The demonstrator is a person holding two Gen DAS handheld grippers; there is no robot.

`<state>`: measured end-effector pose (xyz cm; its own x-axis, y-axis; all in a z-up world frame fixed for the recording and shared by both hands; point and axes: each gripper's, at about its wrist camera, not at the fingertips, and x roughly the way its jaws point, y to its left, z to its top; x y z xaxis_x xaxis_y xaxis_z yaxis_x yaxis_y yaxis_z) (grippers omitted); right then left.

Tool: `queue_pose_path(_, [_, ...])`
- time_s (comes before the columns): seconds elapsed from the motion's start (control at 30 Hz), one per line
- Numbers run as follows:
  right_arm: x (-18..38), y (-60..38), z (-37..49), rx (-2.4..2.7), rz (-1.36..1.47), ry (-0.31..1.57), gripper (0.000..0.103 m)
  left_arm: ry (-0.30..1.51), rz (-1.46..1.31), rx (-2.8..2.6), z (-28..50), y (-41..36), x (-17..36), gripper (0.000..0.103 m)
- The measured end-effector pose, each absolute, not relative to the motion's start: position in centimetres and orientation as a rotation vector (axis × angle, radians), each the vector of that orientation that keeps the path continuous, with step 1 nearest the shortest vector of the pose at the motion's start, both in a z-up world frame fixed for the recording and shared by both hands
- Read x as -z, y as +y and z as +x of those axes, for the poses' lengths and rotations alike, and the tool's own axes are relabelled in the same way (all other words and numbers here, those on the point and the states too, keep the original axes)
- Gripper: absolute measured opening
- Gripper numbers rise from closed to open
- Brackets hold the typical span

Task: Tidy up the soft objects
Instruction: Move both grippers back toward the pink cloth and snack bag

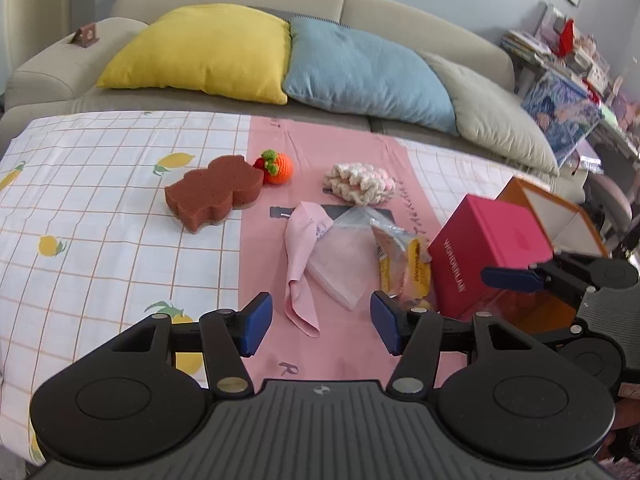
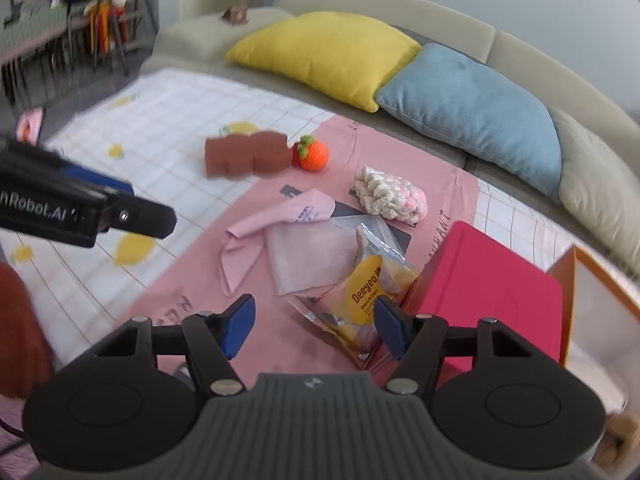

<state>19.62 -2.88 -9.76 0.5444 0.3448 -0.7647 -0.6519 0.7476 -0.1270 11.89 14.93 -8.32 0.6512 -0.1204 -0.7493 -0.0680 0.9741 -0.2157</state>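
On the cloth-covered table lie a brown sponge (image 1: 216,190) (image 2: 246,154), a crocheted orange fruit (image 1: 276,166) (image 2: 313,154), a cream and pink crocheted piece (image 1: 360,184) (image 2: 390,196), a pink cloth (image 1: 305,248) (image 2: 272,224), a clear bag with a pale towel (image 1: 340,256) (image 2: 308,256) and a yellow snack packet (image 1: 404,268) (image 2: 368,292). My left gripper (image 1: 320,324) is open and empty, just short of the pink cloth. My right gripper (image 2: 314,326) is open and empty, over the snack packet's near end.
A magenta box (image 1: 488,248) (image 2: 488,292) stands at the right beside an open orange box (image 1: 560,208) (image 2: 600,280). A sofa behind the table holds a yellow pillow (image 1: 204,48), a blue pillow (image 1: 368,76) and a beige pillow (image 1: 500,116).
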Motion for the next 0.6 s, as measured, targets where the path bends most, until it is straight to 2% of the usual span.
queue_pose_path(0.13, [11.7, -1.0, 20.4, -0.599, -0.571, 0.768, 0.065, 0.879, -0.18, 0.054, 13.3, 14.5, 9.5, 0.063])
queue_pose_path(0.37, [15.9, 1.5, 21.3, -0.55, -0.827, 0.713, 0.058, 0.9, -0.092, 0.079, 15.9, 14.2, 12.3, 0.056])
queue_pose_path(0.6, [18.1, 2.3, 21.8, -0.544, -0.9, 0.681, 0.058, 0.947, -0.063, 0.089, 18.1, 14.0, 15.0, 0.053])
